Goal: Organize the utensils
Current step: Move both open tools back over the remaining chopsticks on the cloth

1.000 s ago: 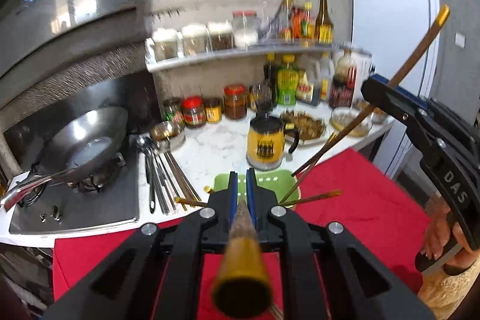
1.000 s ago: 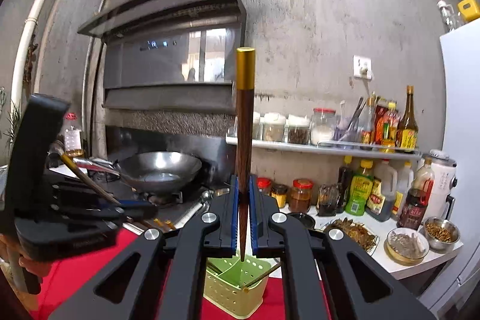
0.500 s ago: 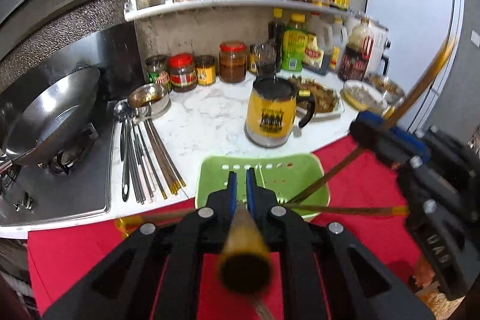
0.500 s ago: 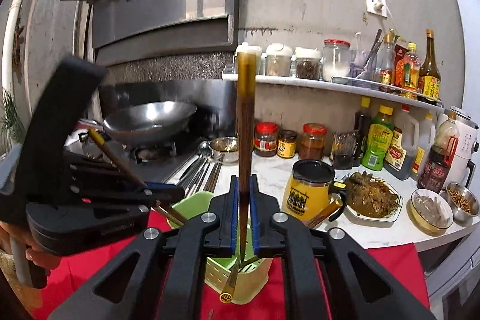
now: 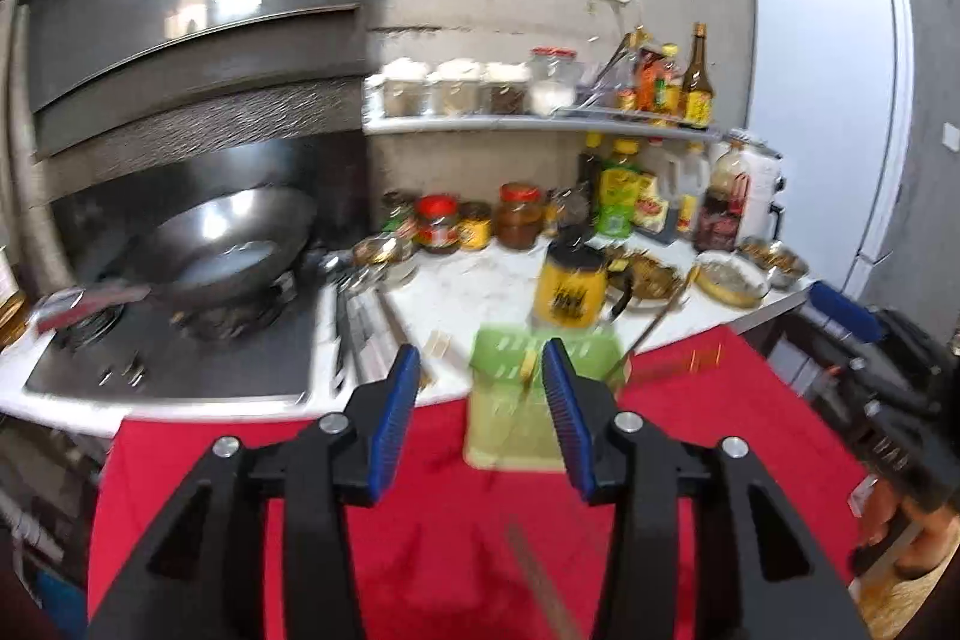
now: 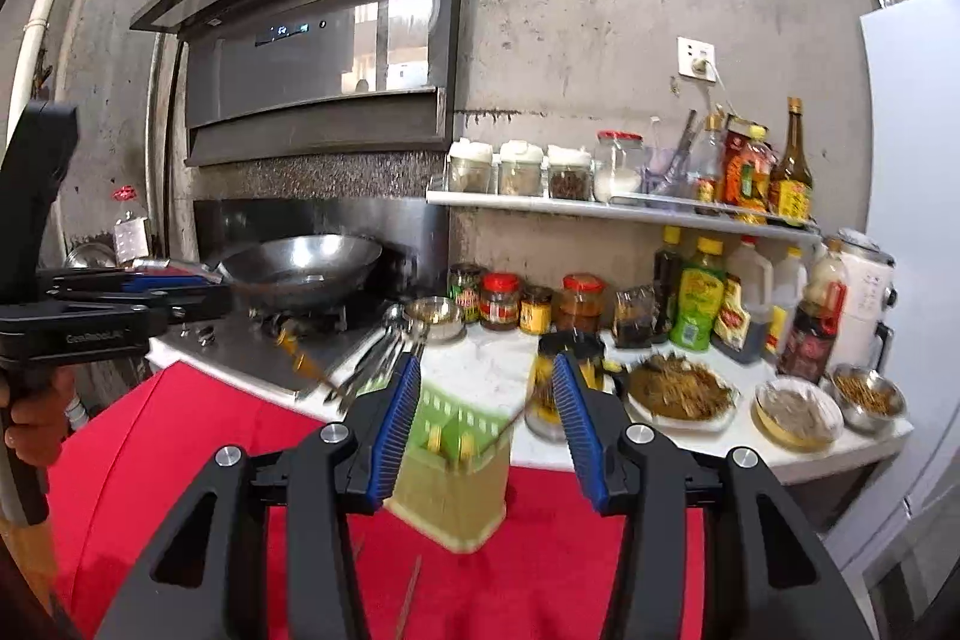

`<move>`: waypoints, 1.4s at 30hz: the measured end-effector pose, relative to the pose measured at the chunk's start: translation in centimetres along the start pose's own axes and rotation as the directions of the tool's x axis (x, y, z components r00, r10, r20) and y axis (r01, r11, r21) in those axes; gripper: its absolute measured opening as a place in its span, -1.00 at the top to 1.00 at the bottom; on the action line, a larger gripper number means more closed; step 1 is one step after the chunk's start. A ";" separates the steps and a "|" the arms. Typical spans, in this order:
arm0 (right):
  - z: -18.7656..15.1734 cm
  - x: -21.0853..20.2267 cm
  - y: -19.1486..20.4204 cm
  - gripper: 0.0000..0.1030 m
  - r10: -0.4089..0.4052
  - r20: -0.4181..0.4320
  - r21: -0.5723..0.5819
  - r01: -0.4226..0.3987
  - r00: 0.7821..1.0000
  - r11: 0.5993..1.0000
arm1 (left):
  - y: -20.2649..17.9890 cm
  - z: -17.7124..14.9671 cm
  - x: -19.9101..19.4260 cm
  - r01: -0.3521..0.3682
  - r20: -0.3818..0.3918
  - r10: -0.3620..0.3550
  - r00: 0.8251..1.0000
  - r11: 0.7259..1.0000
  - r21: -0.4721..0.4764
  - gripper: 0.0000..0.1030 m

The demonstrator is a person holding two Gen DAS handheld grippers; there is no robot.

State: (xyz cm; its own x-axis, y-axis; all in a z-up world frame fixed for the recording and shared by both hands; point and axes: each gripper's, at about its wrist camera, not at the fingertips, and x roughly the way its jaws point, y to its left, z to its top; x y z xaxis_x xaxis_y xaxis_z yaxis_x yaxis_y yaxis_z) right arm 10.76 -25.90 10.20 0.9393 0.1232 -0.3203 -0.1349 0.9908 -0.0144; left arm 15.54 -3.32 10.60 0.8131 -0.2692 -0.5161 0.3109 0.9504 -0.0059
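Both my jaws stand spread and empty: left gripper [image 5: 477, 394], right gripper [image 6: 483, 403]. The green utensil caddy [image 6: 459, 466] sits at twelve o'clock on the red cloth [image 6: 180, 436], chopsticks [image 6: 450, 439] poking out. Next I'd head for the loose utensils [image 5: 360, 316] at eleven o'clock beside the wok [image 5: 222, 250], approaching low and gripping mid-shaft.

Pretty bright daylight overall, with window reflections glaring off the range hood [image 6: 324, 58]. The left wrist view is badly motion-smeared; the green basket [image 5: 519, 400] ahead of the left claw [image 5: 477, 421] is mush. Heavy fisheye bending, black corners on both.
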 end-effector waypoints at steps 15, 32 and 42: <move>-16.9 -3.5 3.4 0.04 -0.002 -0.327 0.030 0.013 0.945 0.999 | 0.0 -20.1 -0.7 -0.042 -0.249 0.021 0.968 0.996 -0.081 0.18; -20.7 -1.6 5.3 0.15 0.121 -0.464 0.086 -0.092 0.878 0.992 | -0.8 -22.1 0.7 -0.041 -0.324 0.017 0.946 0.997 -0.068 0.18; -21.2 0.4 6.6 0.69 0.144 -0.484 0.055 -0.134 0.863 0.989 | -0.5 -22.2 1.9 -0.013 -0.350 -0.020 0.936 0.996 -0.092 0.18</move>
State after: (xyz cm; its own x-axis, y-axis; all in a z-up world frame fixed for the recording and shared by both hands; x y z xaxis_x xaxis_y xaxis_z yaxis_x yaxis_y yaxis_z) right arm 3.51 -20.56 -10.11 0.6386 0.2215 -0.7370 -0.2418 0.9669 0.0810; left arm 5.96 -0.81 -9.42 0.5829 -0.2168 -0.7831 0.2536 0.9641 -0.0781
